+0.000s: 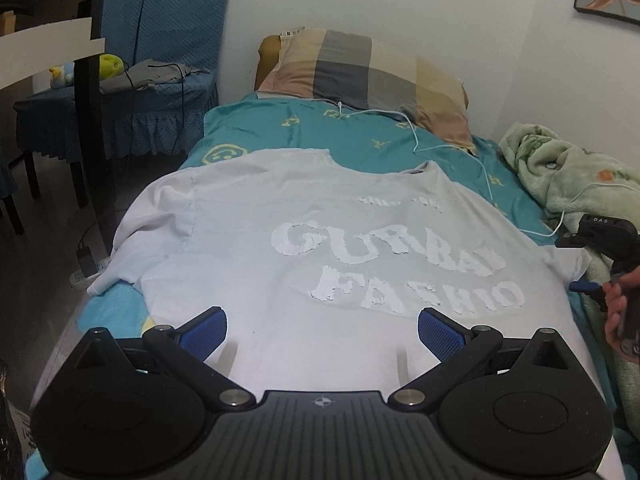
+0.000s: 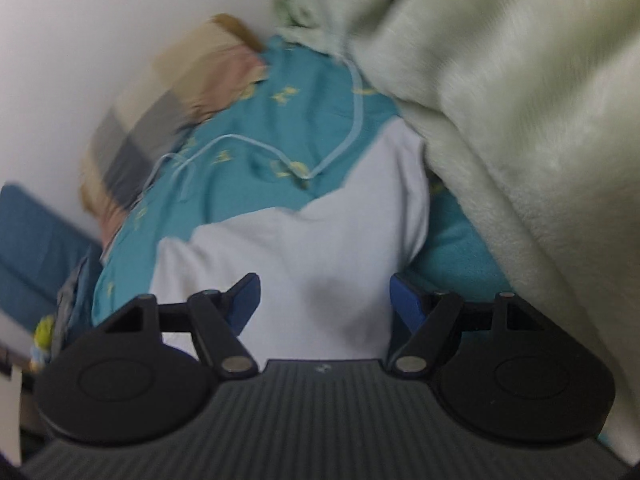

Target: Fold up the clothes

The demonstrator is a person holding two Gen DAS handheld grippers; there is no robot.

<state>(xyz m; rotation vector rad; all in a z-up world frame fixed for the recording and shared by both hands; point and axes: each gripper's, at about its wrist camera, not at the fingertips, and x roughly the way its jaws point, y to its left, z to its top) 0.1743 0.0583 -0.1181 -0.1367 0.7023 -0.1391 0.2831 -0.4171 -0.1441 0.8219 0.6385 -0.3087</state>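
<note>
A white T-shirt (image 1: 304,256) with raised white lettering lies spread flat on the teal bed sheet (image 1: 304,132), collar toward the pillow. My left gripper (image 1: 322,330) hovers open over the shirt's lower hem, nothing between its blue pads. In the right wrist view, blurred by motion, my right gripper (image 2: 324,304) stands open just above the shirt's right sleeve (image 2: 312,248), beside the green blanket. From the left wrist view, the right gripper's body (image 1: 604,248) shows at the right edge of the bed, held by a hand (image 1: 620,304).
A checked pillow (image 1: 368,76) lies at the head of the bed against the wall. A white cable (image 1: 448,148) runs across the sheet. A fluffy green blanket (image 1: 568,176) is heaped on the right. Blue-covered chairs (image 1: 160,52) and a power strip (image 1: 86,268) stand left of the bed.
</note>
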